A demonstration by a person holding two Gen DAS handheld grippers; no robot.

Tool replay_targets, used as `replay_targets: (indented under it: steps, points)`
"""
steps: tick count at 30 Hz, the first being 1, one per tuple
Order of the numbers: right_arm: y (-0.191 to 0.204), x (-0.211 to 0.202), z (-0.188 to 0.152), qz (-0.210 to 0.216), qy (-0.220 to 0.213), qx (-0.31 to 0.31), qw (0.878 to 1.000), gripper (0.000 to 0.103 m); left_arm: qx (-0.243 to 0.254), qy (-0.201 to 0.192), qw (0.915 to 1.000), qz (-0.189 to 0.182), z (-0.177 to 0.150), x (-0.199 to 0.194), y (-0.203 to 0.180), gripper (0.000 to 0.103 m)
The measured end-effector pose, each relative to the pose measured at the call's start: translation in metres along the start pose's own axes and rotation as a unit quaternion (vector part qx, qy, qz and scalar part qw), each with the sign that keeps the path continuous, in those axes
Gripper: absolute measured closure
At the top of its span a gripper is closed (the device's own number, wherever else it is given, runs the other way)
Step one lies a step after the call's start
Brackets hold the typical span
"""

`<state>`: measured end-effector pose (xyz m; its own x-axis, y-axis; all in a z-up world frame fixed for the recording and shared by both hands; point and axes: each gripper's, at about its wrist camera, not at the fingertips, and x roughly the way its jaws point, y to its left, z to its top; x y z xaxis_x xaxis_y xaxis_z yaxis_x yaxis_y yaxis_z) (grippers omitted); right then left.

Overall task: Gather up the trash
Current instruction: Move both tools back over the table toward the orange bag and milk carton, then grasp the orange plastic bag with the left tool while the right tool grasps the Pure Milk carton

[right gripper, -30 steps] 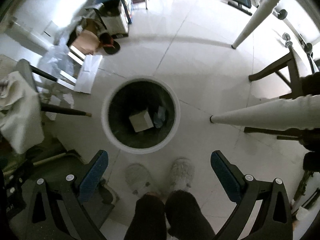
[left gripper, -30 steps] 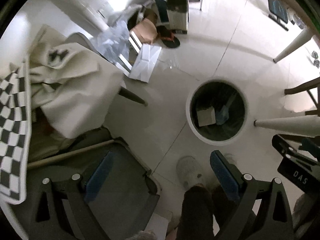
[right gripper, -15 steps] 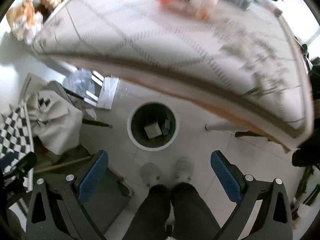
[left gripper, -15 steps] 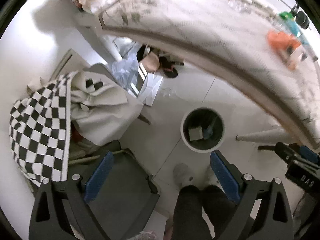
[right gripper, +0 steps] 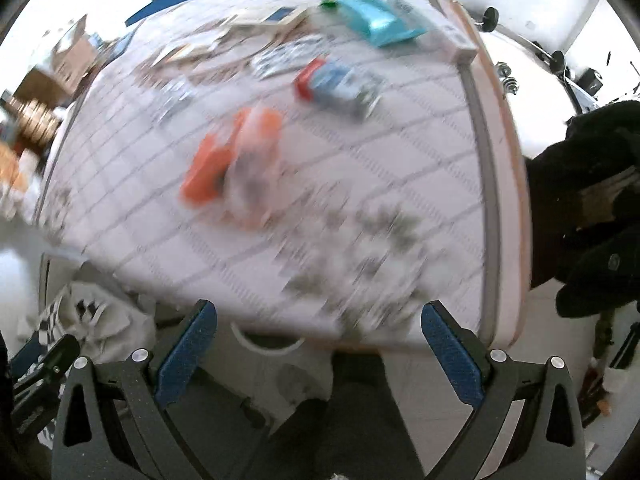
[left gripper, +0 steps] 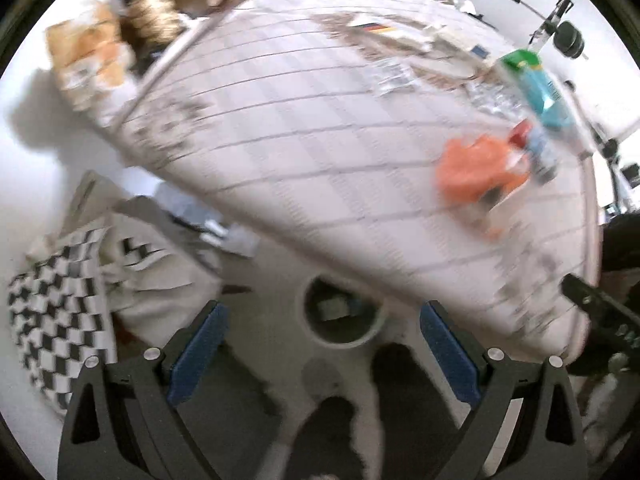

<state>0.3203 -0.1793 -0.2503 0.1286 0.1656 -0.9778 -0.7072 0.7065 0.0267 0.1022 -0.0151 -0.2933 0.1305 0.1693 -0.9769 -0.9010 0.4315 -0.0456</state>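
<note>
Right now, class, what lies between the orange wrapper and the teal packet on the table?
In the right wrist view, a red-ended blue packet lies between orange wrapper and teal packet.

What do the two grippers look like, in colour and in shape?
Both look alike. The left gripper and the right gripper have dark grey angular fingers with triangular cut-outs, round silver screws and blue ribbed pads. No cables or sleeves show.

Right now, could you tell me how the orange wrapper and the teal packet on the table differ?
The crumpled orange plastic wrapper lies mid-table, nearer the grippers; the flat teal foil packet lies towards the far edge. The orange wrapper looks bunched up with something pale inside; the teal packet looks smooth, with a green end. Both rest on the patterned tablecloth, blurred.
</note>
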Motion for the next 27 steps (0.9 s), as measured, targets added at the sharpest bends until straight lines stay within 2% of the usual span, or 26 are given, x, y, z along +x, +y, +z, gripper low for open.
replay_targets:
  steps: [4, 6, 8, 9, 11, 13, 14, 16, 17, 19, 23, 27]
  points:
    - [-0.024, 0.025, 0.055, -0.008, 0.017, -0.019, 1.0, 0.0, -0.025, 0.051, 0.9969, -0.056, 0.044, 0.034, -0.039, 0.005]
    - [-0.029, 0.04, 0.078, -0.01, 0.029, -0.037, 0.999, 0.0, -0.034, 0.072, 0.9943, -0.072, 0.058, 0.051, -0.055, 0.005]
    - [-0.031, 0.055, 0.099, -0.015, 0.042, -0.062, 0.997, 0.0, -0.041, 0.093, 0.9919, -0.076, 0.073, 0.073, -0.072, 0.01]
    - [-0.032, 0.065, 0.113, -0.013, 0.051, -0.08, 0.995, 0.0, -0.043, 0.104, 0.9909, -0.074, 0.079, 0.084, -0.08, 0.016]
    - [-0.028, 0.079, 0.126, -0.018, 0.058, -0.109, 0.992, 0.0, -0.048, 0.121, 0.9894, -0.064, 0.089, 0.105, -0.092, 0.022]
    - [-0.023, 0.09, 0.137, -0.022, 0.063, -0.138, 0.988, 0.0, -0.051, 0.128, 0.9895, -0.046, 0.096, 0.119, -0.098, 0.042]
    - [-0.02, 0.096, 0.143, -0.023, 0.065, -0.153, 0.986, 0.0, -0.053, 0.128, 0.9896, -0.041, 0.097, 0.121, -0.099, 0.045]
    - [-0.013, 0.106, 0.156, -0.019, 0.07, -0.179, 0.981, 0.0, -0.059, 0.119, 0.9906, -0.03, 0.101, 0.12, -0.097, 0.07]
    - [-0.01, 0.11, 0.161, -0.018, 0.071, -0.19, 0.979, 0.0, -0.06, 0.114, 0.9915, -0.019, 0.103, 0.119, -0.095, 0.075]
    - [-0.002, 0.118, 0.171, -0.014, 0.072, -0.214, 0.974, 0.0, -0.065, 0.099, 0.993, 0.0, 0.107, 0.114, -0.088, 0.091]
    - [0.015, 0.133, 0.187, -0.007, 0.08, -0.258, 0.963, 0.0, -0.072, 0.082, 0.9936, 0.029, 0.115, 0.109, -0.073, 0.098]
    - [0.031, 0.145, 0.193, 0.004, 0.091, -0.286, 0.954, 0.0, -0.066, 0.064, 0.9947, 0.046, 0.119, 0.099, -0.066, 0.099]
